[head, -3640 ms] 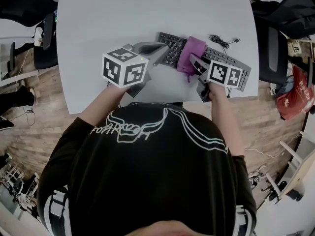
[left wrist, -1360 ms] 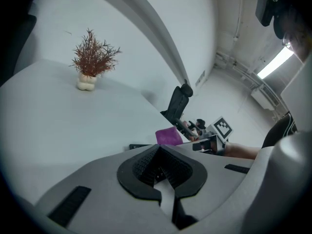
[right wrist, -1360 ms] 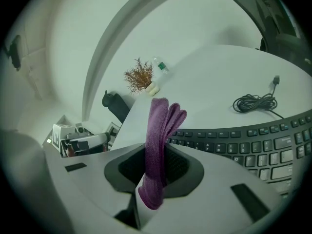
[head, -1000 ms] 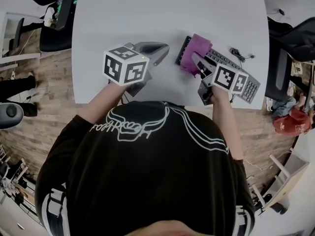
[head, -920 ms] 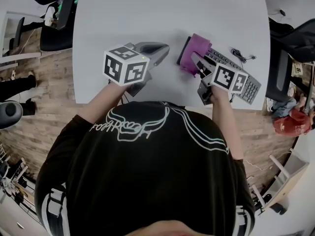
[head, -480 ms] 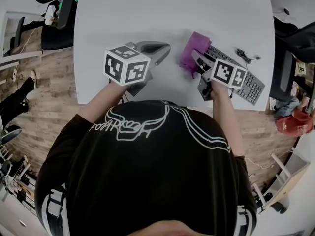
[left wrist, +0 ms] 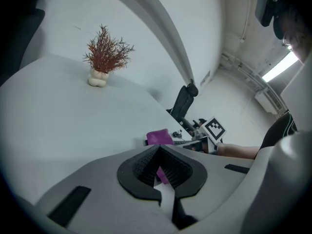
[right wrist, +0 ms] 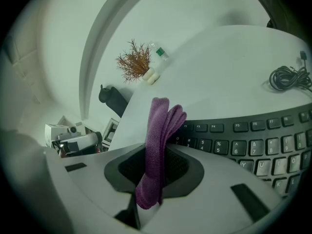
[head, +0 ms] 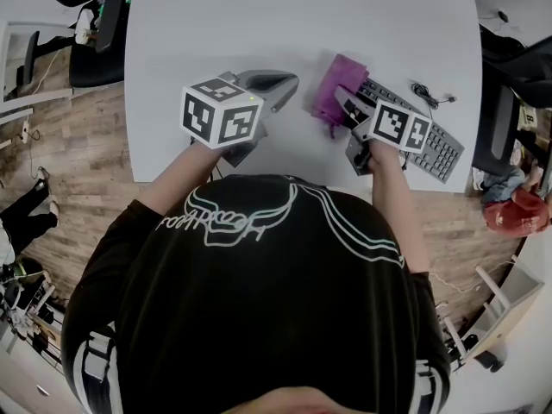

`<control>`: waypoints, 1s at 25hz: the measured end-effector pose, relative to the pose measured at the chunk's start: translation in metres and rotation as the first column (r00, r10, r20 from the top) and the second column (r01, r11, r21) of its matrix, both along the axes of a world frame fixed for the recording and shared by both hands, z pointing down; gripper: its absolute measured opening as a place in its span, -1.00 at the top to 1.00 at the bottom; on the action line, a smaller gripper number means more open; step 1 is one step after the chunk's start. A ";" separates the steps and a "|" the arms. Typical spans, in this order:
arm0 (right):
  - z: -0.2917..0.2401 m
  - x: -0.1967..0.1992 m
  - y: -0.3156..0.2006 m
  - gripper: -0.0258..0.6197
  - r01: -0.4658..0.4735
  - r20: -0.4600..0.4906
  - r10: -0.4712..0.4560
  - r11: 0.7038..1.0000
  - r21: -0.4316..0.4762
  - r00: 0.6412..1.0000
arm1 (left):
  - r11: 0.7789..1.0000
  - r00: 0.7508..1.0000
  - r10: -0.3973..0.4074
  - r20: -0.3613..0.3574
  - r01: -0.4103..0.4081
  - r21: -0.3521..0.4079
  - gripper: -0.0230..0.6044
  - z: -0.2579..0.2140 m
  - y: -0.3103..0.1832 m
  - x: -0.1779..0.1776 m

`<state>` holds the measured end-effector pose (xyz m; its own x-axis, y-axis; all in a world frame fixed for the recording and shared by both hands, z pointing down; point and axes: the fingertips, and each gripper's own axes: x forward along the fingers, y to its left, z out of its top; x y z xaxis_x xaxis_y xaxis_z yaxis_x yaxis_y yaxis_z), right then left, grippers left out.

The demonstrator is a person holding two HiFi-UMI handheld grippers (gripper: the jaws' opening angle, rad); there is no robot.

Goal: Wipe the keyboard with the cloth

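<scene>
The black keyboard (head: 429, 141) lies slanted on the white table (head: 259, 15), at its near right. A folded purple cloth (head: 330, 94) sits over the keyboard's left end, and my right gripper (head: 341, 107) is shut on it. In the right gripper view the cloth (right wrist: 161, 130) stands upright between the jaws, just above the number keys of the keyboard (right wrist: 253, 140). My left gripper (head: 289, 81) hovers to the left of the cloth, shut and holding nothing. From the left gripper view the cloth (left wrist: 157, 137) shows past the shut jaws of that gripper (left wrist: 157, 156).
A coiled black cable (head: 431, 96) lies behind the keyboard's right part. A small dried plant in a white pot (left wrist: 105, 57) stands far across the table. Black chairs (head: 516, 50) flank the table, and a red bag (head: 509, 214) lies on the wooden floor at right.
My right gripper has dragged the cloth leftward along the keyboard, from its left-middle keys to its left end. The left gripper has stayed where it was.
</scene>
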<state>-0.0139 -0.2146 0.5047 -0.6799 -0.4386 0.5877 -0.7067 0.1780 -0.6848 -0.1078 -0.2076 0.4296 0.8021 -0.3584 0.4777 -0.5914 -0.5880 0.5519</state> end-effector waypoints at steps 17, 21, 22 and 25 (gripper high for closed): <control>0.002 0.053 0.018 0.74 -0.052 -0.025 0.052 0.999 0.000 0.998 | 0.999 0.999 0.040 0.003 -0.040 -0.001 0.91 0.001 0.015 0.042; 0.004 0.070 0.025 0.74 -0.074 -0.030 0.074 0.997 -0.001 0.997 | 0.998 0.998 0.062 0.002 -0.062 -0.004 0.91 0.002 0.020 0.058; 0.004 0.074 0.028 0.74 -0.081 -0.031 0.081 0.997 -0.001 0.996 | 0.998 0.998 0.069 0.002 -0.069 -0.004 0.91 0.002 0.022 0.062; 0.003 0.088 0.034 0.74 -0.105 -0.036 0.105 0.994 0.001 0.994 | 0.996 0.996 0.093 0.003 -0.093 -0.003 0.91 0.000 0.026 0.073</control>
